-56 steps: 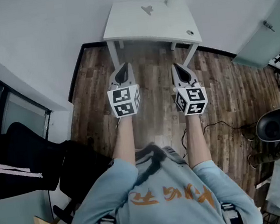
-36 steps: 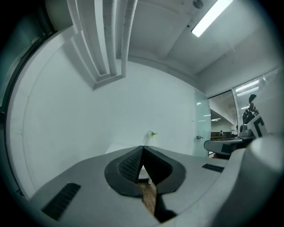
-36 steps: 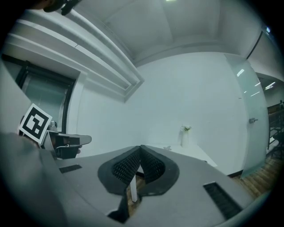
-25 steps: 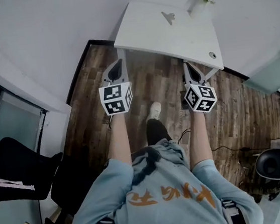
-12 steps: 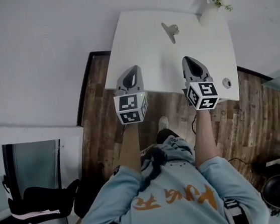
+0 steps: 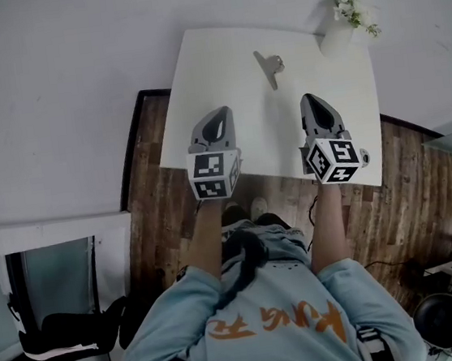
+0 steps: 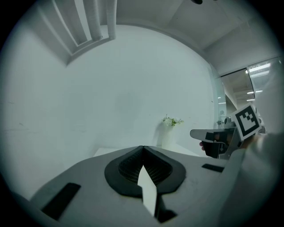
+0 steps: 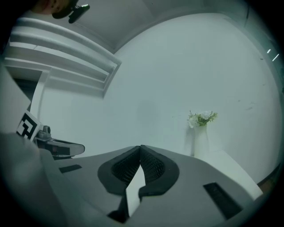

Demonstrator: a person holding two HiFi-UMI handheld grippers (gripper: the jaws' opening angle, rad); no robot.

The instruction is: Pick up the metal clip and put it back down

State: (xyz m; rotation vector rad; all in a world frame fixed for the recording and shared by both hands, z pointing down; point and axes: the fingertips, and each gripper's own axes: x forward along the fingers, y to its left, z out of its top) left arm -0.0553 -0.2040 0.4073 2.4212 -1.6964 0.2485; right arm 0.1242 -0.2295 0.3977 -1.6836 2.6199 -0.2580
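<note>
The metal clip (image 6: 268, 67) lies on the white table (image 6: 220, 62), toward its far side, left of a white vase. My left gripper (image 6: 217, 118) hovers over the table's near left part, shut and empty. My right gripper (image 6: 312, 104) hovers over the near right part, also shut with nothing in it, a short way nearer than the clip. In the left gripper view the jaw tips (image 7: 143, 148) meet, and the right gripper (image 7: 213, 134) shows at the right. In the right gripper view the tips (image 8: 140, 147) also touch. The clip is hidden in both gripper views.
A white vase with flowers (image 6: 339, 29) stands at the table's far right; it also shows as the vase (image 7: 167, 135) and the vase (image 8: 200, 133) in the gripper views. A small round hole (image 6: 365, 157) sits at the near right corner. White wall behind, wood floor (image 6: 424, 192) below.
The person has stepped up to the table: it sat far ahead before, and now both grippers hover above its near half. Both grippers stay shut.
</note>
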